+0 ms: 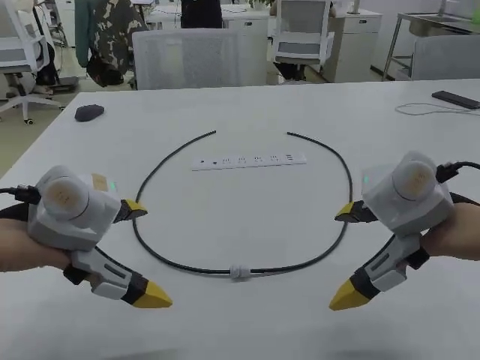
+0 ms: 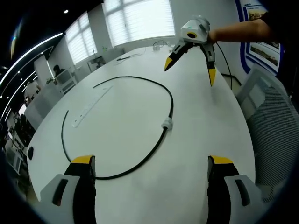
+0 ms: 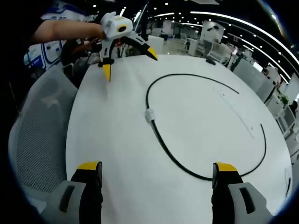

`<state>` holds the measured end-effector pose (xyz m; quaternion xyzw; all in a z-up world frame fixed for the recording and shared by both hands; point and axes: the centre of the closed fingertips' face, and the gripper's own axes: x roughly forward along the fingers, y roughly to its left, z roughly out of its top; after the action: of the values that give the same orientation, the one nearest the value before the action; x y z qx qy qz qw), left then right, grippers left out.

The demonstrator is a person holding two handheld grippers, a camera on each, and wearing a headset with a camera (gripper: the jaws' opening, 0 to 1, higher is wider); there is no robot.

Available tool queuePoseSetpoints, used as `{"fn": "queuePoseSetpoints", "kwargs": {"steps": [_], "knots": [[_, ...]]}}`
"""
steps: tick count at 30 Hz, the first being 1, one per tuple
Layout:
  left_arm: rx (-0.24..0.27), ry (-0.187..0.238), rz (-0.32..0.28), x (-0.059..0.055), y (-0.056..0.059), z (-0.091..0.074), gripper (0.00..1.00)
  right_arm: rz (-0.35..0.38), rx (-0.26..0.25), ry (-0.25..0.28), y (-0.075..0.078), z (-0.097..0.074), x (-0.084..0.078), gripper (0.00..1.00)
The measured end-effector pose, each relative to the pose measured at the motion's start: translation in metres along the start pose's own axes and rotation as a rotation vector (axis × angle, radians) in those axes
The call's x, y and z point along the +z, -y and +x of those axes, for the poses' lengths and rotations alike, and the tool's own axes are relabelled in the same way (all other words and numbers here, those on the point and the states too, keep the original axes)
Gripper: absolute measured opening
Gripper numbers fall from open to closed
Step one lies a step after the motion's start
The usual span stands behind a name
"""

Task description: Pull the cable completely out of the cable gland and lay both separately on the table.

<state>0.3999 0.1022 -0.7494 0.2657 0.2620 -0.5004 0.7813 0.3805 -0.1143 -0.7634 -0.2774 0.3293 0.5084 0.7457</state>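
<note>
None of the task had been done, judging by how things lay. The cable [image 1: 150, 252] ran through the cable gland [image 1: 238, 271], the pair lay on the table [image 1: 240, 330] as one piece, and neither tool had hold of anything. What remained was all of it: seizing the gland and the cable, drawing the cable out through one side, and setting the two down apart.

The left tool [image 1: 146, 253] hung above the table with its jaws spread wide and nothing between them. The right tool [image 1: 345, 255] faced it in the same way, jaws wide apart and empty. The gland sat roughly midway between the two tools, on the table below their level. In the left gripper view it lay ahead of that tool's jaws, a little toward the right one. In the right gripper view it lay ahead and nearer the left jaw.

The cable was thin, black and round, laid in a large open loop. Each half curved up past the inner tip of one tool and ended well beyond it, on either side of a white power strip [image 1: 247, 160]. The two free ends were apart. The gland was a small pale fitting near the middle of the cable's length. It was too small to tell whether its nut was tightened, though it probably gripped the cable only loosely.
</note>
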Motion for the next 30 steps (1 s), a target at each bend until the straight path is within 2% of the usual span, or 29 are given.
{"fn": "queuePoseSetpoints", "kwargs": {"steps": [5, 7, 10, 15, 23, 28, 30], "knots": [[-0.005, 0.001, 0.015, -0.001, 0.000, 0.001, 0.99, -0.004, -0.007, 0.005, 0.000, 0.000, 0.002, 0.99], [-0.027, 0.009, 0.030, -0.001, 0.005, 0.002, 1.00, -0.006, -0.009, 0.011, -0.001, 0.000, 0.003, 0.99], [-0.026, -0.010, 0.041, -0.005, 0.006, 0.005, 1.00, 0.009, -0.003, 0.018, -0.001, 0.001, 0.005, 0.99], [-0.030, 0.001, 0.059, -0.001, 0.008, 0.006, 1.00, -0.006, -0.037, 0.043, 0.004, 0.000, 0.013, 0.99], [-0.041, 0.002, 0.049, -0.001, 0.010, 0.008, 1.00, -0.010, -0.015, 0.048, 0.003, 0.007, 0.016, 0.99], [-0.034, 0.017, 0.039, -0.001, 0.010, 0.009, 1.00, 0.003, 0.017, 0.055, 0.000, 0.014, 0.015, 0.99], [-0.028, 0.038, 0.038, 0.002, 0.008, 0.009, 1.00, 0.000, 0.019, 0.054, 0.001, 0.017, 0.014, 0.99]]}}
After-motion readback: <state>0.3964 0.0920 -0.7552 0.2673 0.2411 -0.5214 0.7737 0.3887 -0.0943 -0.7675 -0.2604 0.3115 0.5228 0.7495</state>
